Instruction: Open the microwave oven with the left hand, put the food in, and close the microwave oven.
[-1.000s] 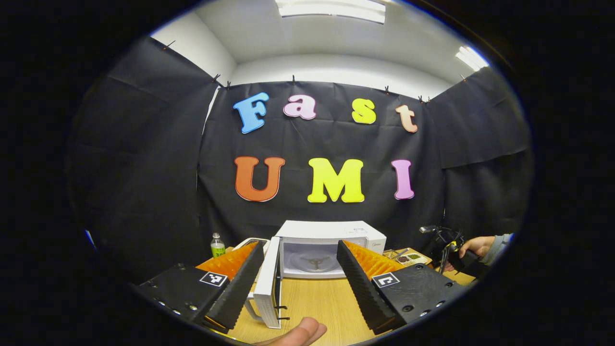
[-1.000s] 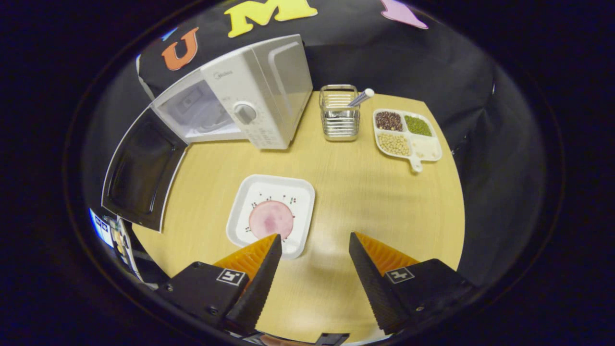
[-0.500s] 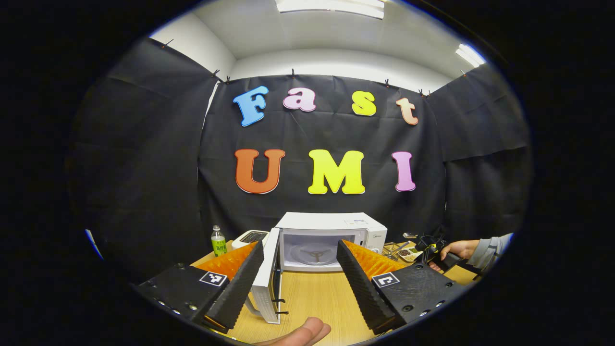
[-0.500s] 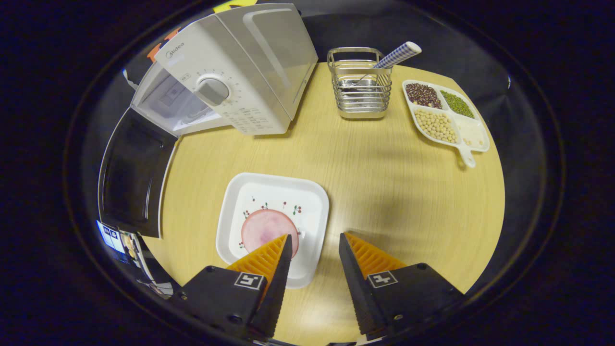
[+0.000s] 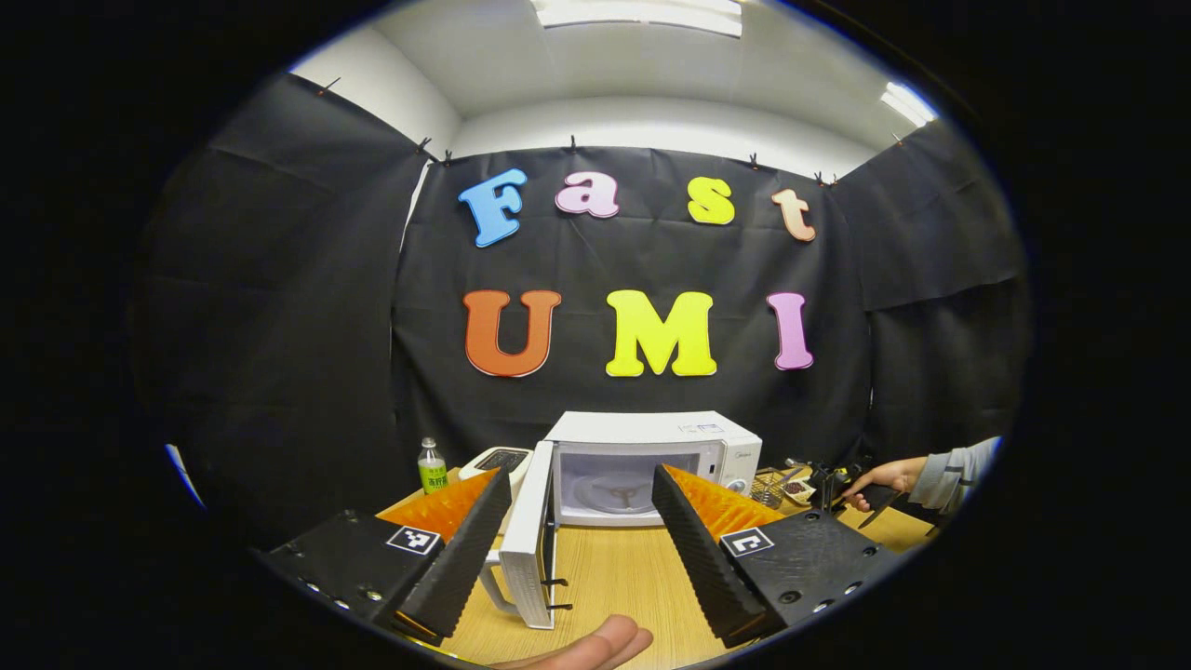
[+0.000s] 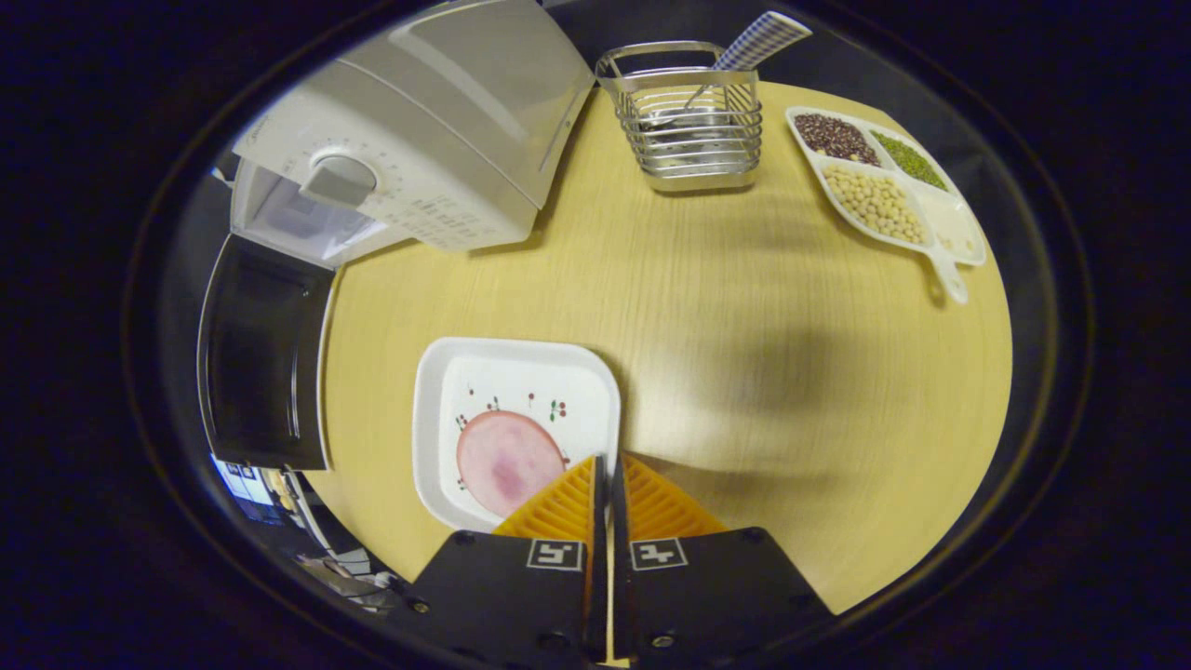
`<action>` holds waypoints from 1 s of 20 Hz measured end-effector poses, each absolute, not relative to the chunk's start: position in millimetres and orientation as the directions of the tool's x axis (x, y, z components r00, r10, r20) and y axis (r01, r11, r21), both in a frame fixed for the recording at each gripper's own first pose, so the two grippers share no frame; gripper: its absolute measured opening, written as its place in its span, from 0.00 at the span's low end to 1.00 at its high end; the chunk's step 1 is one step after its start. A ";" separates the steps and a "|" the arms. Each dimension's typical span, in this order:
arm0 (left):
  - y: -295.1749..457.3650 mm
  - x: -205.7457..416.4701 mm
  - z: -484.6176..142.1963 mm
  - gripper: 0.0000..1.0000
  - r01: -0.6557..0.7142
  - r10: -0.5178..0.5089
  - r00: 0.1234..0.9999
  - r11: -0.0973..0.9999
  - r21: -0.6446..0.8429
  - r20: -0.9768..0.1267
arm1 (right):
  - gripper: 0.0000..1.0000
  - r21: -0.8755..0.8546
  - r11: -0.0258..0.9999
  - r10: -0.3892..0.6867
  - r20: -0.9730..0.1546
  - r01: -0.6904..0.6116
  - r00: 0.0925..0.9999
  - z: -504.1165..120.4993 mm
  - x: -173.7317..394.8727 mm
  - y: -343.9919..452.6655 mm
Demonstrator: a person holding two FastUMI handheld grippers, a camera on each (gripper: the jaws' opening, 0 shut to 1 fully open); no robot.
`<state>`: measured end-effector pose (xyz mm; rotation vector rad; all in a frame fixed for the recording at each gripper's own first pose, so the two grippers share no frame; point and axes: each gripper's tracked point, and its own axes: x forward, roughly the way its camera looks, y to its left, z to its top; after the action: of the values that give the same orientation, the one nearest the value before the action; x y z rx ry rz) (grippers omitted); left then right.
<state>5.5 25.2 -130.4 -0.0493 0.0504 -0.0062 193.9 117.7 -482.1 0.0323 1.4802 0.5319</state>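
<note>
The white microwave [image 5: 651, 430] stands at the back of the wooden table with its door [image 5: 530, 549] swung wide to the left and its cavity bare. My left gripper [image 5: 582, 479] hangs open in front of it, holding nothing. In the right gripper view a white square plate [image 6: 502, 391] carrying a round pink slice of ham [image 6: 507, 461] lies near the table's front edge. My right gripper [image 6: 609, 465] is shut on the plate's right rim. The microwave [image 6: 419, 140] and its dark door [image 6: 260, 363] sit beyond the plate to the left.
A wire basket [image 6: 689, 121] with a checked-handled utensil stands right of the microwave, beside a divided dish of beans [image 6: 884, 186]. A green-labelled bottle [image 5: 431, 470] and a white device [image 5: 502, 459] sit left of the door. A sleeved hand [image 5: 884, 475] shows far right.
My right gripper dropped toward the plate and its fingers went from wide open to shut on the right rim. The left gripper stayed open, shifting only slightly.
</note>
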 end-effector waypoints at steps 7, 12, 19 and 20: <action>20.4 -2.4 -132.9 0.93 -0.025 0.024 0.998 0.999 -0.026 -0.056 | 0.04 0.386 0.873 0.409 -0.912 -0.297 0.020 -479.8 193.5 115.3; 20.8 -19.2 -117.2 0.93 -0.007 0.007 1.000 1.000 -0.031 -0.005 | 0.04 0.557 0.817 0.567 -0.823 -0.148 0.030 -472.7 169.9 109.2; 23.7 -22.6 -119.6 0.93 -0.006 0.007 1.000 0.999 -0.036 0.005 | 0.04 0.684 0.728 0.685 -0.721 -0.043 0.104 -425.0 140.3 132.7; 22.8 -22.0 -123.1 0.94 -0.004 0.003 1.000 0.999 -0.038 -0.003 | 0.04 0.703 0.711 0.702 -0.704 -0.032 0.107 -417.6 136.2 141.5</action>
<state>-22.0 22.8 -123.1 -0.0384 0.0032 0.0035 136.2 141.5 -417.6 0.6100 1.3709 0.5921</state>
